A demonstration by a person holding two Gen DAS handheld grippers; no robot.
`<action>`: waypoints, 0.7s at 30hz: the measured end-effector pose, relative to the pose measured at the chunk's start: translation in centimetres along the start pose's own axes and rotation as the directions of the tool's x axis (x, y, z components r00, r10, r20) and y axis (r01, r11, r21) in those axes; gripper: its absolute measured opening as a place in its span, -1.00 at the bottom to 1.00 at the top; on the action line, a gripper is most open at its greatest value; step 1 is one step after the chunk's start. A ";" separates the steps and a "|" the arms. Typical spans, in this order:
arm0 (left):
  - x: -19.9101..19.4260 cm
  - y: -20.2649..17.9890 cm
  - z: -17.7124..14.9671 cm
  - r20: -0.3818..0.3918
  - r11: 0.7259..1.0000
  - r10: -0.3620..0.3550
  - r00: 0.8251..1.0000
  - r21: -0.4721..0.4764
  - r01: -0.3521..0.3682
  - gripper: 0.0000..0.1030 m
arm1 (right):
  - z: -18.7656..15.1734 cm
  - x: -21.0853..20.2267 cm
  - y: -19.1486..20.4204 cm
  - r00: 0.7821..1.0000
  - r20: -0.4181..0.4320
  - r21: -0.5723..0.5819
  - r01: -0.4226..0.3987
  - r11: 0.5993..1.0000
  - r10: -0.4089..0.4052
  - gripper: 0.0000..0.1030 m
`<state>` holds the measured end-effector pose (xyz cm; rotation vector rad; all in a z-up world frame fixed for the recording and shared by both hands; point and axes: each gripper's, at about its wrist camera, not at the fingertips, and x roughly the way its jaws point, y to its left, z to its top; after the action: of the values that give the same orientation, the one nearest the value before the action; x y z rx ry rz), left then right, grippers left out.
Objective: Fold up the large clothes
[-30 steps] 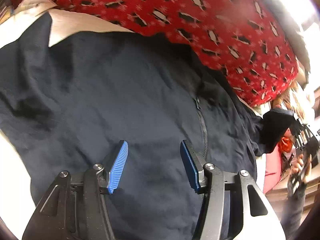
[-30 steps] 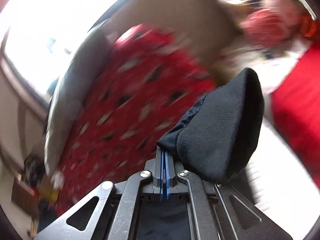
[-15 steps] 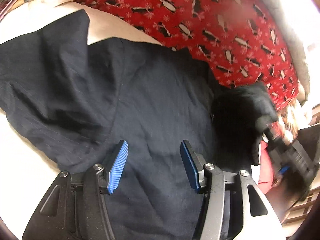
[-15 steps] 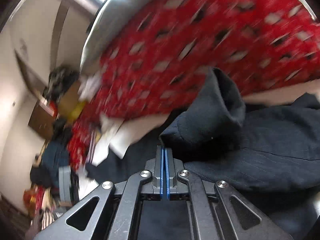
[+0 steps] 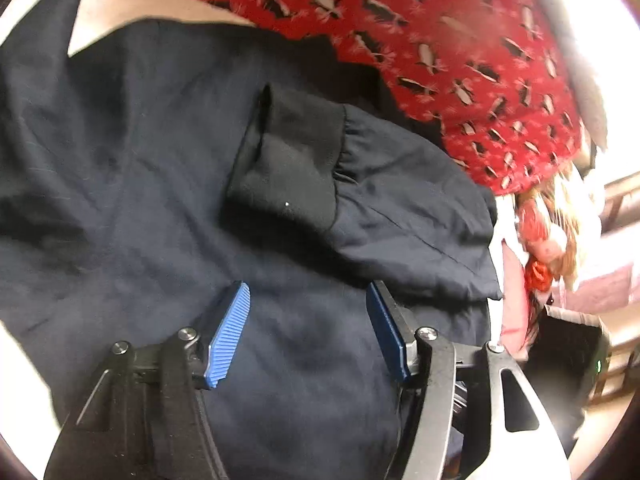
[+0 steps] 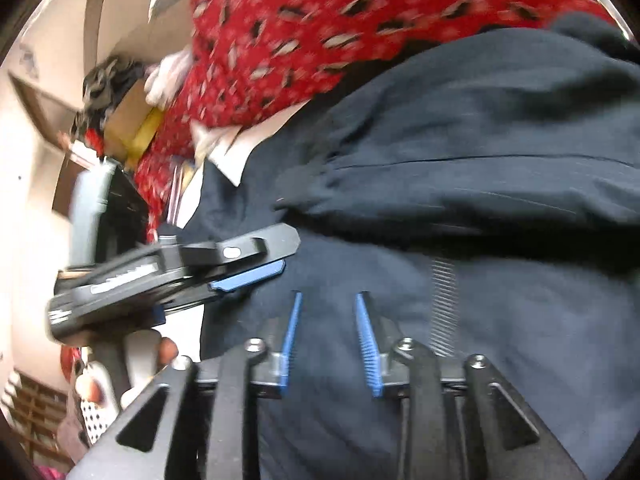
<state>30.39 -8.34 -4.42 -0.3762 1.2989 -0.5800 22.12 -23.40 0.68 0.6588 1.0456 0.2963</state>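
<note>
Nearest the left wrist camera, the left gripper (image 5: 308,330) hovers over the dark navy jacket (image 5: 132,184) with its blue pads spread wide and nothing between them. Just beyond, a sleeve (image 5: 404,216) lies folded across the jacket's body, its long axis running from the right edge toward the middle, with the black ribbed cuff (image 5: 288,168) pointing left. Behind the jacket lies a red penguin-print blanket (image 5: 440,40). In the right wrist view, the right gripper (image 6: 329,340) stands with its pads apart above the jacket near its zipper (image 6: 442,304). Half a second ago it was clamped on the cuff, carrying the sleeve inward; now the sleeve lies released.
</note>
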 end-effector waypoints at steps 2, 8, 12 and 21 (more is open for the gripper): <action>0.1 -0.4 0.9 0.042 0.997 -0.049 0.998 -0.051 0.051 0.40 | 0.0 -1.9 -1.4 1.000 0.029 0.034 -0.002 0.999 0.001 -0.31; 1.5 -1.1 4.2 0.111 0.983 -0.090 0.990 -0.151 0.106 -0.77 | -0.5 -8.2 -6.3 0.986 0.161 0.154 0.008 0.988 -0.033 -0.25; -3.0 -1.2 1.0 0.283 0.997 0.045 0.958 -0.068 -0.027 -0.77 | -0.3 -12.6 -9.7 0.954 0.289 0.231 0.013 0.973 -0.082 -0.14; -2.6 3.9 -3.1 0.211 0.977 0.195 0.958 -0.129 -0.170 -0.77 | 4.2 -12.4 -16.7 0.920 0.332 0.430 0.049 0.902 -0.208 0.06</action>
<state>27.67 -3.52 -5.33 -0.3947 1.1368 -0.3014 18.43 -44.31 0.24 0.9795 0.7824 -0.1771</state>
